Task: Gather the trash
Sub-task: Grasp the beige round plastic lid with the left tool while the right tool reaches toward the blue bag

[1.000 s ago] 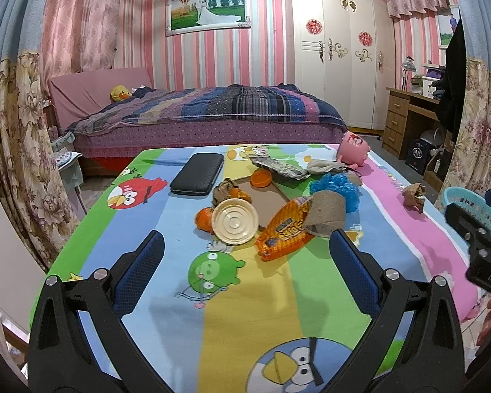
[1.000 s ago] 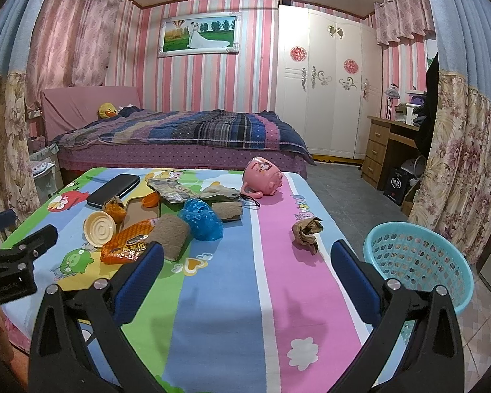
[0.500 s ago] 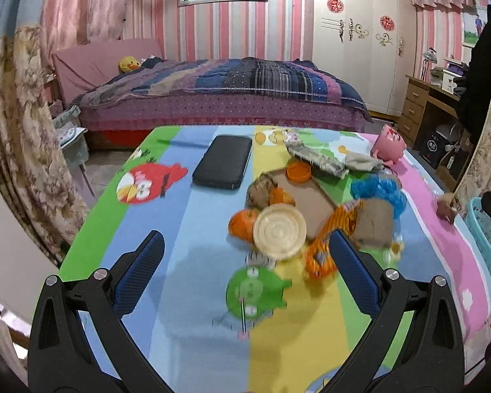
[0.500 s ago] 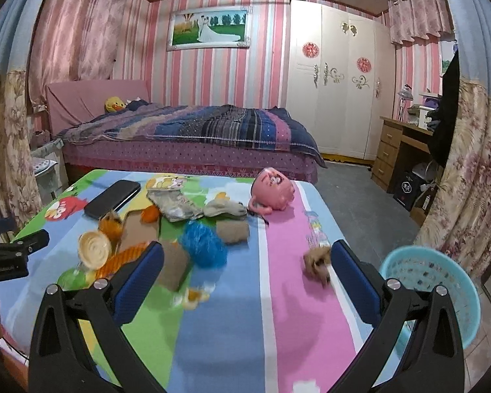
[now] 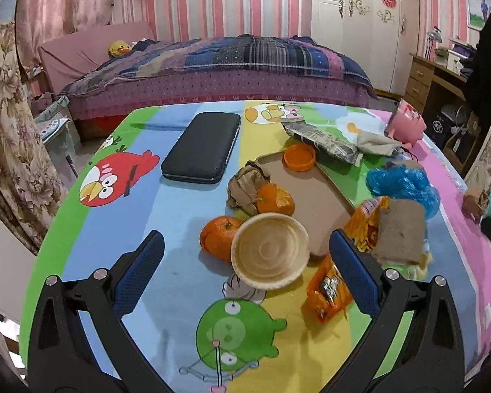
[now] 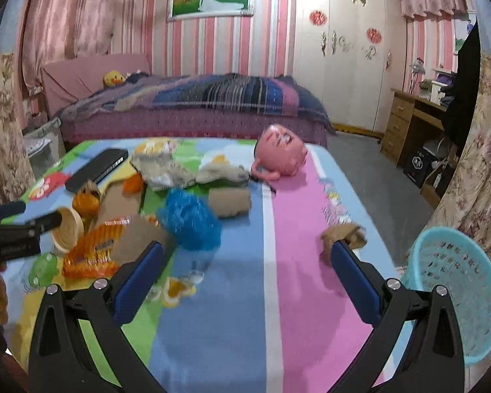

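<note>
While both grippers' fingers gape wide and empty, the orange wrapper [image 5: 330,290] lies half-hidden under brown cardboard [image 5: 399,229].

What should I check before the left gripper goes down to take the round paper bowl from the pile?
1. Left gripper open and empty: ok, the jaws stand wide apart.
2. Paper bowl lies between the two fingers: ok, it is centred ahead of them.
3. Bowl free of neighbours: not ok, it leans against the whole tangerine and overlaps the cardboard sheet.
4. Orange snack wrapper out of the right finger's way: not ok, it lies right beside that finger.
5. Right gripper open and empty: ok.
6. Blue basket ready beside the table: ok; whether anything is inside, cannot tell.
</note>
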Demonstrator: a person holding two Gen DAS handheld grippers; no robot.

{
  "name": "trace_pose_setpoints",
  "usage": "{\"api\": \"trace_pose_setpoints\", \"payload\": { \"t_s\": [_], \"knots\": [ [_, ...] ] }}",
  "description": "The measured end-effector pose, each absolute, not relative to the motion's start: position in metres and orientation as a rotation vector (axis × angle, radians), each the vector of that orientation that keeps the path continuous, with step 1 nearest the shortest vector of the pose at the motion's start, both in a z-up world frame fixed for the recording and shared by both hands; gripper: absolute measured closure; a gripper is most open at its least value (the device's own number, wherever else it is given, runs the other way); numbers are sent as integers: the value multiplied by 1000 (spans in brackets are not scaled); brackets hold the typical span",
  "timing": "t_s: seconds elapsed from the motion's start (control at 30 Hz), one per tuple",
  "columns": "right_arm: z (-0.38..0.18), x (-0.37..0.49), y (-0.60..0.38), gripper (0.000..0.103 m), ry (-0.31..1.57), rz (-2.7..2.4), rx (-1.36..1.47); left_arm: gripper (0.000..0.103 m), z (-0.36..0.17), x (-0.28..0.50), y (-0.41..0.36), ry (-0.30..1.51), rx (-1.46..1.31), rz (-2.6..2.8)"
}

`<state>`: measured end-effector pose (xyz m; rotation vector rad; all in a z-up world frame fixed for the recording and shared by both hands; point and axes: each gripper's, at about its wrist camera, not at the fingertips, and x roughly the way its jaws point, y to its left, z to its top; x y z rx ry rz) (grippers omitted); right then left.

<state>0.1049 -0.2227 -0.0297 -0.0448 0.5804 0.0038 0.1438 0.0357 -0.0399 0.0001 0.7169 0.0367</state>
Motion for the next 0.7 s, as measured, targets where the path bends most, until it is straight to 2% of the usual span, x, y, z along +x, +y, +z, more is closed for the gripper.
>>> {"api": "trace_pose_setpoints", "payload": {
  "t_s": [0.2, 0.27, 0.4, 0.7],
  "knots": [
    [-40, 112, -207, 4, 585, -3, -111, 6, -56, 160, 38, 771, -48, 29],
    [-45, 111, -203, 4, 599, -5, -134, 10, -59, 162, 34, 781, -42, 5],
    [-48, 112, -202, 4, 610, -11, -140, 42, -66, 166, 27, 827, -39, -49],
    [-45, 111, -204, 4, 631, -4, -92, 42, -48, 145, 33, 793, -19, -5]
  ]
}}
